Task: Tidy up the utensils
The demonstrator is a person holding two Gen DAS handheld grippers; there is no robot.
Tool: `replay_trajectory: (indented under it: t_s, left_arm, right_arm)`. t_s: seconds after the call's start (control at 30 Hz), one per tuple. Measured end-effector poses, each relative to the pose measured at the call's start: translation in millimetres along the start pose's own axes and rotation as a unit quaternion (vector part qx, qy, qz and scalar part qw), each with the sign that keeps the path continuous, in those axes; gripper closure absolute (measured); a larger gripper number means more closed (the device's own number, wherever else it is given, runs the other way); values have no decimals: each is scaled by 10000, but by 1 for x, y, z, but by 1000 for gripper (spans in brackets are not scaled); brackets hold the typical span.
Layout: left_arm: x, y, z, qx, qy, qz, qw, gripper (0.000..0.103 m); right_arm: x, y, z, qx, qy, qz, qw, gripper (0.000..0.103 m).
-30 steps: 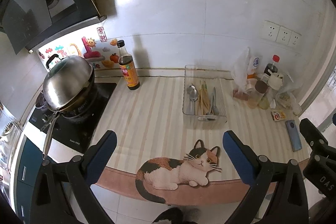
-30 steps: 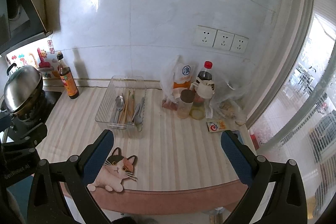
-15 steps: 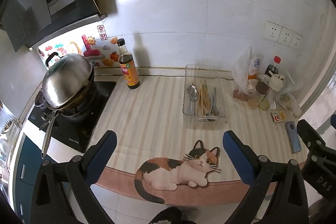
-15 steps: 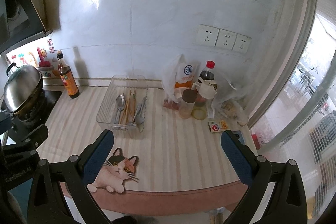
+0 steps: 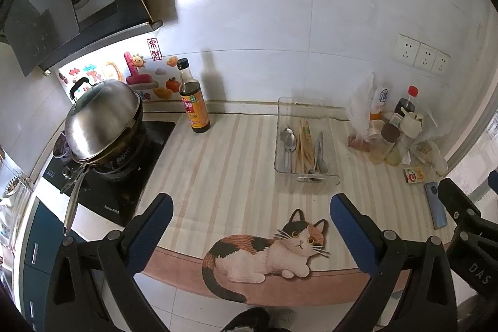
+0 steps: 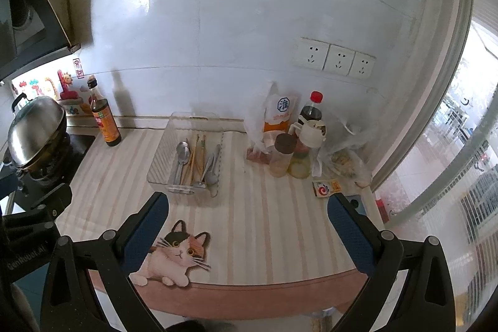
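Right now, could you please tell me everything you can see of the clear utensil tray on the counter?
The clear utensil tray is a rectangular, see-through plastic bin with low walls. It sits flat on the striped counter mat, its far end near the wall. Inside, lying lengthwise, are metal spoons on the left, wooden chopsticks in the middle and more metal utensils on the right. Neither open gripper touches it.

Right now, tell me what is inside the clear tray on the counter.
The clear tray holds metal spoons, wooden chopsticks and more grey metal utensils. They overlap, so an exact count and anything beneath them stay hidden.
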State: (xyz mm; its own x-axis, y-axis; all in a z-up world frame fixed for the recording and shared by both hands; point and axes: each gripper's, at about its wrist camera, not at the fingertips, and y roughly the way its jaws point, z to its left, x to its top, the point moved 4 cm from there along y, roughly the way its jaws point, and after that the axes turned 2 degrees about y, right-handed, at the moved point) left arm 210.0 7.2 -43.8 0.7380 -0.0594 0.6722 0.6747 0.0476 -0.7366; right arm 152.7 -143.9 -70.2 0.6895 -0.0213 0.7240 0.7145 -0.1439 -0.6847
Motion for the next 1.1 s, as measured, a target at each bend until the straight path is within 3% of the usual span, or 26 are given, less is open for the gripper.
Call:
replay_trajectory:
  t_s: [1.1]
  left_arm:
    - [-1, -5, 0, -5, -2, 4, 10000, 0]
  right_arm:
    - [1, 0, -3, 64, 28, 33, 10000, 0]
